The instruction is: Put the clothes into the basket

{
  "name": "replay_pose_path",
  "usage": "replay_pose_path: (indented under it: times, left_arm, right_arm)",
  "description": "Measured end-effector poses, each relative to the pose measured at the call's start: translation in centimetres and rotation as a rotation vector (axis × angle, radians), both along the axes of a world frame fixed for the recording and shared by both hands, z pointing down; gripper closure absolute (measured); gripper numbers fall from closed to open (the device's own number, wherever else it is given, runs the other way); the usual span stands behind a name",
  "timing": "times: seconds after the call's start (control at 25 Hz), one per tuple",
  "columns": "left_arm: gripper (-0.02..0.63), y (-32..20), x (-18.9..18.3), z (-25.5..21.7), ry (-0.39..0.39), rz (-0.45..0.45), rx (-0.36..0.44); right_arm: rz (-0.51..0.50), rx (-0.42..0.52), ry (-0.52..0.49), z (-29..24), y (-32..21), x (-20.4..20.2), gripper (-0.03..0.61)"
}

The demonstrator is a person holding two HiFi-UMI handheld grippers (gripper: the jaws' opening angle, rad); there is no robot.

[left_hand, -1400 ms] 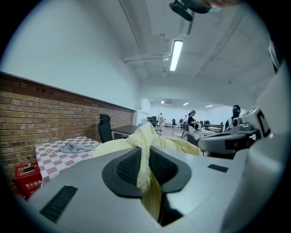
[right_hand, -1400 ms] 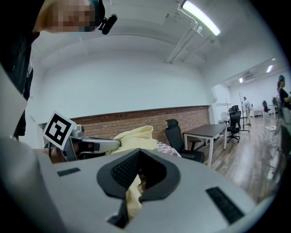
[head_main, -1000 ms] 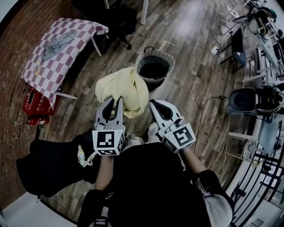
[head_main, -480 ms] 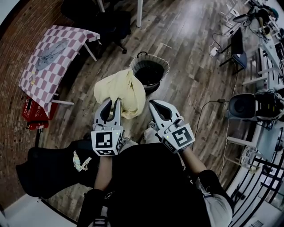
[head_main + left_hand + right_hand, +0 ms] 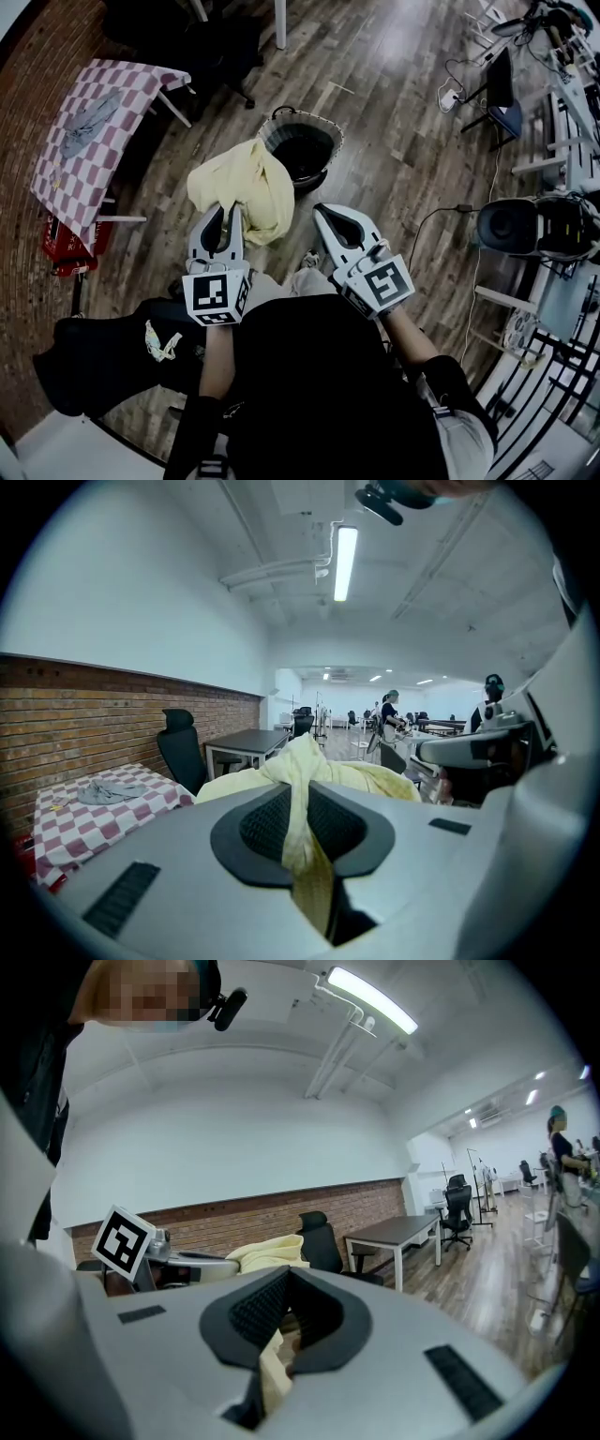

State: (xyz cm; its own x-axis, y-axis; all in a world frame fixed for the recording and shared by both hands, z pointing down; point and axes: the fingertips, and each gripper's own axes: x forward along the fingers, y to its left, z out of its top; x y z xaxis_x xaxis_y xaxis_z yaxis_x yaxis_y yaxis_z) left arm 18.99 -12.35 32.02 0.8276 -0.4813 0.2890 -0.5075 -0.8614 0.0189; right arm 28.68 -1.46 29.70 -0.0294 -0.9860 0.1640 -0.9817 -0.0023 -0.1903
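A pale yellow garment (image 5: pixel 239 183) hangs bunched from my left gripper (image 5: pixel 228 210), which is shut on a fold of it. In the left gripper view the cloth (image 5: pixel 302 841) runs down between the closed jaws of that gripper (image 5: pixel 300 785). Just beyond the garment, the round wire basket (image 5: pixel 328 136) with a dark lining stands on the wood floor. My right gripper (image 5: pixel 321 212) is level beside the left one, jaws together, its tip apart from the cloth. In the right gripper view its jaws (image 5: pixel 281 1274) are closed, and a pale sliver low in the gap is unclear.
A checkered table (image 5: pixel 52 183) with a grey garment (image 5: pixel 89 122) on it stands at the left. A red box (image 5: pixel 61 246) sits by the brick wall. A black office chair (image 5: pixel 220 42) is behind the basket. Cables and equipment (image 5: pixel 516 225) line the right side.
Both grippers have travelled forward with the yellow garment still in the left one. The basket now lies closer to them, and the table has slid toward the left edge.
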Motion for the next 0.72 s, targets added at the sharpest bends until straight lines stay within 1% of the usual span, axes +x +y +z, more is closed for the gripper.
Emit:
replay_pose_path:
  times: [0.12, 0.24, 0.4, 0.56, 0.72]
  left_arm:
    - [0.555, -0.2, 1.4, 0.5, -0.008, 0.014, -0.013]
    - [0.555, -1.0, 2.5, 1.1, -0.01, 0.035, -0.027]
    - [0.555, -2.7, 3.4, 2.1, -0.011, 0.069, -0.041]
    - [0.555, -4.7, 4.1, 3.8, -0.033, 0.13, -0.066]
    - [0.555, -7.2, 4.8, 5.6, -0.059, 0.195, -0.067]
  right_arm:
    - [0.011, -0.021, -0.013, 0.2, -0.3, 1.0, 0.569]
    - [0.02, -0.013, -0.022, 0.2, -1.4, 1.4, 0.569]
    - [0.033, -0.036, 0.002, 0.7, -3.3, 1.7, 0.569]
    - [0.09, -0.055, 0.012, 0.7, -5.3, 2.4, 0.569]
    - [0.126, -0.079, 0.031, 1.6, -7.8, 3.0, 0.569]
